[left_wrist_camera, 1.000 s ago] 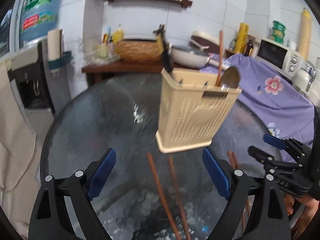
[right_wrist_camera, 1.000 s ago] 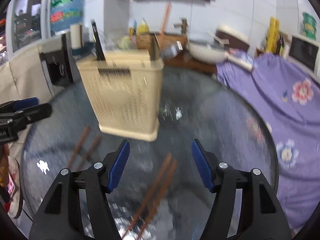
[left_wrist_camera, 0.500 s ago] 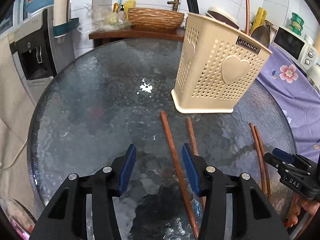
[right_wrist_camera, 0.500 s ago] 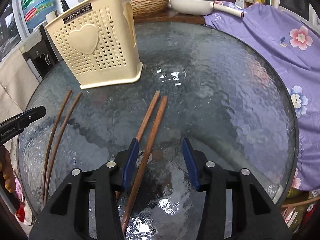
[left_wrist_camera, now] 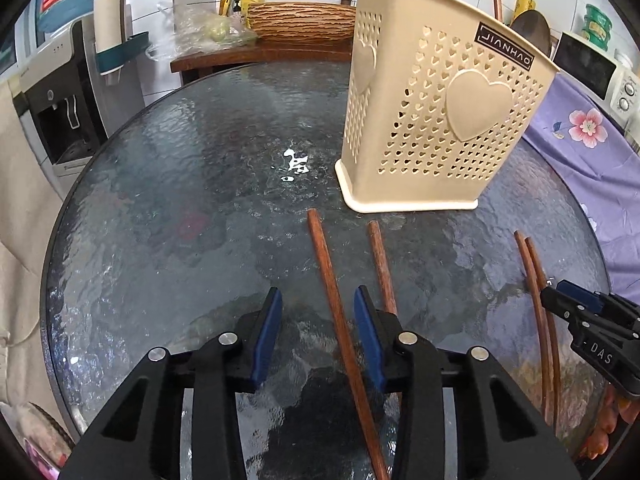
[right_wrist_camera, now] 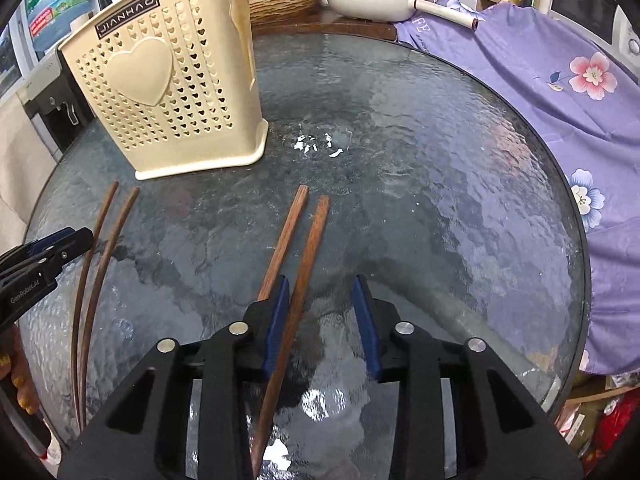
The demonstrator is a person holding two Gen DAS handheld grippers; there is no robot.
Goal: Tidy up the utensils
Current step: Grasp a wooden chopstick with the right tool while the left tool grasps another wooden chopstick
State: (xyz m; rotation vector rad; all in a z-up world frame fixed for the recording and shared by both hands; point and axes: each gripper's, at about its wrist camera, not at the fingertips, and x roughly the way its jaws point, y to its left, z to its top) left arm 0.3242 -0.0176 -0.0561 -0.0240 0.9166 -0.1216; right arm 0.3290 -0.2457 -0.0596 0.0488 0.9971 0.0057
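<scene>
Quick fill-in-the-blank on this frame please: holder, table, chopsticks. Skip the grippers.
1. The beige holder bears a raised ____ on its side.
2. It stands upright on a round table topped with ____.
3. ____ pairs of chopsticks lie flat on the table in front of it.
4. The holder's black label reads ____.

Missing words: heart; glass; Two; JIANHAO

Both wrist cameras look forward and steeply down along their jaws, close above the round glass counter (left_wrist_camera: 160, 208). The left view faces it from the left side, the right view from the right. Both share the beige utensil basket (left_wrist_camera: 436, 120) and the chopsticks (right_wrist_camera: 304, 264).
</scene>
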